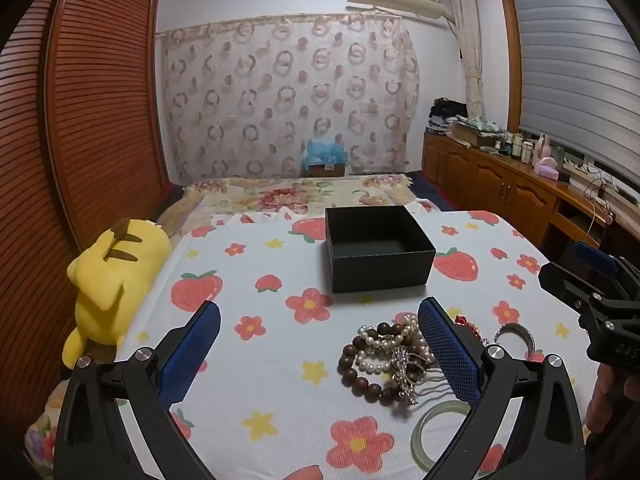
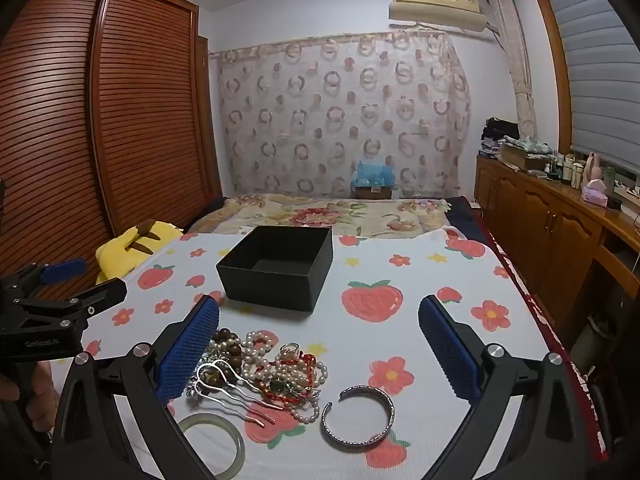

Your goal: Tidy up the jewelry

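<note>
Both claws, left (image 1: 320, 344) and right (image 2: 319, 344), gape empty; the tangled beads (image 2: 256, 360), at 6 o'clock of the box (image 2: 276, 268), may lift together and spill.

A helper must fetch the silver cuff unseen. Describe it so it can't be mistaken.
Start at the black box on the strawberry cloth. The jewelry heap lies nearer the camera; the silver cuff lies alone at its right edge. Unlike the closed pale green bangle, it is metal with a gap.
</note>
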### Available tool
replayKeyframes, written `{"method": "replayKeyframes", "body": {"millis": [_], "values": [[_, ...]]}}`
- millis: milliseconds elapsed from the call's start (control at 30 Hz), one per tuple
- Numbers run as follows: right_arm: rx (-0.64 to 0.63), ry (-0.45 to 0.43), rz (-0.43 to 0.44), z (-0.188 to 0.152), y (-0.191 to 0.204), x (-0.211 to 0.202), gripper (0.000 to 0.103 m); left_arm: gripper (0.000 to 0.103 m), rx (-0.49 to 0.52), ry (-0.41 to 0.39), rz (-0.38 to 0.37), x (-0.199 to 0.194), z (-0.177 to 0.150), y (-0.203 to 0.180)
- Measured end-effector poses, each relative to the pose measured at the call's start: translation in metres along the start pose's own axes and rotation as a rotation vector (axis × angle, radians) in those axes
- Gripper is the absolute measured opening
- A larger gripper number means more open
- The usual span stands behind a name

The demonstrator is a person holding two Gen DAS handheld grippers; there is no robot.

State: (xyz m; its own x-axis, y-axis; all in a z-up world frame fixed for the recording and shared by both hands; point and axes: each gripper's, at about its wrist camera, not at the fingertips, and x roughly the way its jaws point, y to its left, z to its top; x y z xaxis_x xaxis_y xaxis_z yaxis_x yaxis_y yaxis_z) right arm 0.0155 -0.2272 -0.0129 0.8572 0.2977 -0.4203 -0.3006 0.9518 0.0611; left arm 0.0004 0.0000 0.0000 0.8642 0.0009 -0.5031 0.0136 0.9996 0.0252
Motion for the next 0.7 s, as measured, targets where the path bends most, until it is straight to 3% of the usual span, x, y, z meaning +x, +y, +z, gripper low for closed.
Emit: {"method": "replayKeyframes", "body": {"millis": [700], "values": [[0.007,-0.005,0.003,-0.0004,0.0006,0.0004,0.101,0.096,-0.002,-0.012,-0.001,-0.0006,-0.0002,0.0]]}}
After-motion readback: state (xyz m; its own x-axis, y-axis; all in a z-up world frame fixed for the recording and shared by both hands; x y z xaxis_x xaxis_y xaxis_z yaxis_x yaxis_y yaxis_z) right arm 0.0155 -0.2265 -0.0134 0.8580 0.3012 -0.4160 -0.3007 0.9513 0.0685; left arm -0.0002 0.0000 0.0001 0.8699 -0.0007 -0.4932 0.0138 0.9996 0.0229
